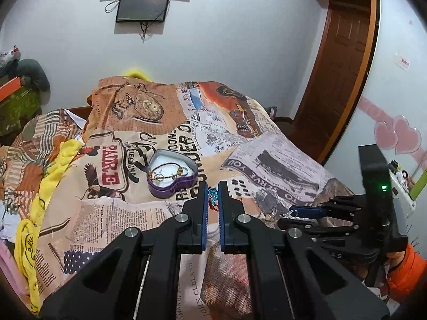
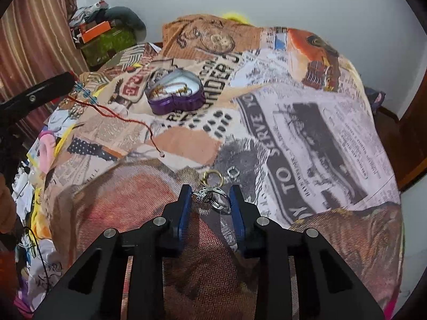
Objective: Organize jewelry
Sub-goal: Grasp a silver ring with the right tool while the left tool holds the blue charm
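My left gripper [image 1: 214, 192] is shut on a red cord bracelet with blue beads [image 1: 213, 196]. The right wrist view shows it hanging from that gripper [image 2: 70, 79], its red cord [image 2: 125, 118] trailing down onto the printed bedspread [image 2: 307, 133]. An open purple heart-shaped tin [image 1: 172, 176] [image 2: 176, 93] with gold jewellery inside sits further back. My right gripper [image 2: 210, 190] [image 1: 287, 217] is low on the cloth, its pads closed on a sparkly silver ring [image 2: 213, 198]. A gold ring [image 2: 212, 177] [image 1: 269, 217] and a small silver ring [image 2: 233, 172] lie just past its tips.
A yellow cloth [image 1: 40, 186] and clutter lie along the bed's left side. Boxes and clothes [image 2: 106, 32] are piled at the back left by a curtain. A wooden door [image 1: 341, 66] stands right. A person's orange sleeve [image 1: 408, 272] is behind the right gripper.
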Action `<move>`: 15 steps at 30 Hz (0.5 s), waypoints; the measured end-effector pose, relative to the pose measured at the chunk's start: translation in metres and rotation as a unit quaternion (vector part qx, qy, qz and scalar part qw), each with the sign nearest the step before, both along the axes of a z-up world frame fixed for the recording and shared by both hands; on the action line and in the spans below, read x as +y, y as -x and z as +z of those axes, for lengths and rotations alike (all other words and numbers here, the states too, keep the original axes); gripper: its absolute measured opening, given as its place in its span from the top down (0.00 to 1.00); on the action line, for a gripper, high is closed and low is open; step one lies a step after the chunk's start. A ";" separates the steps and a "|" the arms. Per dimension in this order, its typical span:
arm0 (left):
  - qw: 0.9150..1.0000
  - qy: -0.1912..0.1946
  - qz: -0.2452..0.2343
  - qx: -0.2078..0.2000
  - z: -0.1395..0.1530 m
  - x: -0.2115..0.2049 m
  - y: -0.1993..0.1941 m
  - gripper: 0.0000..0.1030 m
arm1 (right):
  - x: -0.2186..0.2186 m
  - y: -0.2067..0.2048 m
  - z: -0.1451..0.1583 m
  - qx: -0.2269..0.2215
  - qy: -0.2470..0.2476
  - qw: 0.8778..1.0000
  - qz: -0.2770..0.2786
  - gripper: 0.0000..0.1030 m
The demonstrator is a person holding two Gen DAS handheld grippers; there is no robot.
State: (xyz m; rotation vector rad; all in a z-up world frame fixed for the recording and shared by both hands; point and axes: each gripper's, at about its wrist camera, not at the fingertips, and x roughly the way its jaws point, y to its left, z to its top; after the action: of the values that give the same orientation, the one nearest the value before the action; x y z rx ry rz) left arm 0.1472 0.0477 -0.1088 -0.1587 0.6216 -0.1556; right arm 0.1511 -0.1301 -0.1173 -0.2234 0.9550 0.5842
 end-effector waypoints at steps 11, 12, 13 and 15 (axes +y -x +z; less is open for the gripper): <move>0.999 -0.006 0.032 -0.034 0.023 0.021 -0.003 0.95 | 0.019 -0.003 0.046 -0.057 -0.025 0.998 0.015 0.75; 0.999 -0.008 0.034 -0.036 0.024 0.022 -0.004 0.95 | 0.022 -0.004 0.049 -0.062 -0.027 0.998 0.017 0.75; 0.999 -0.010 0.036 -0.038 0.026 0.024 -0.006 0.95 | 0.026 -0.006 0.054 -0.069 -0.029 0.997 0.020 0.74; 0.998 -0.016 0.042 -0.041 0.027 0.029 -0.009 0.95 | 0.030 -0.008 0.060 -0.076 -0.032 0.996 0.024 0.74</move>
State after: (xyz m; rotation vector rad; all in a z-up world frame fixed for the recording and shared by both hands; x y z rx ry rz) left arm 0.1564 0.0763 -0.0817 -0.1453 0.5349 -0.0712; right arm 0.1587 -0.0996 -0.0577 -0.2298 0.7844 0.6313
